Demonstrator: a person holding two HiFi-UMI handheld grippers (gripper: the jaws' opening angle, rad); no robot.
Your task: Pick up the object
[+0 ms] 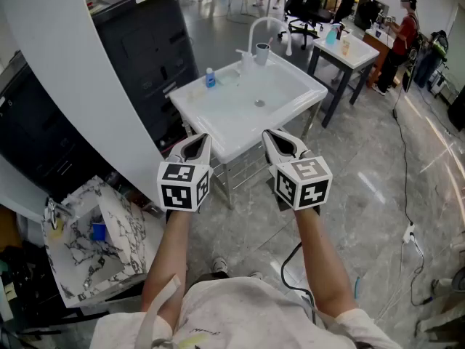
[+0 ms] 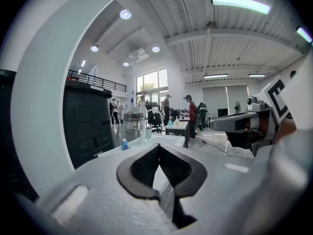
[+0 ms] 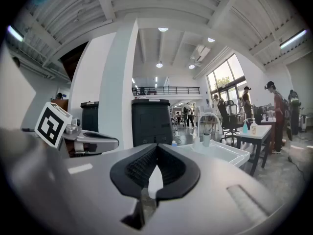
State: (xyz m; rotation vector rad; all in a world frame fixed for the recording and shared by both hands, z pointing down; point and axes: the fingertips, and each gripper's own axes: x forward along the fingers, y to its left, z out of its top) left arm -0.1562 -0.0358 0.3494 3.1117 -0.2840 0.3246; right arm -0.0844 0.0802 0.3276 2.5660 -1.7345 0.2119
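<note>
While the left tool [image 1: 197, 138] and right tool [image 1: 275, 135] hang before the white sink [image 1: 240, 140], both have jaws together, empty. A small blue bottle [image 1: 210, 78] and a cup [image 1: 261, 52] stand on its far rim, apart from both.

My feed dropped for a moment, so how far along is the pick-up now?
Nothing looks done yet. In hand: nothing, since the left gripper and right gripper are both shut and empty, held side by side in front of the white sink. The small blue bottle and the cup stand untouched at its back edge. Left to do: reach in, open, grasp and lift. I cannot tell which thing is meant.
</note>
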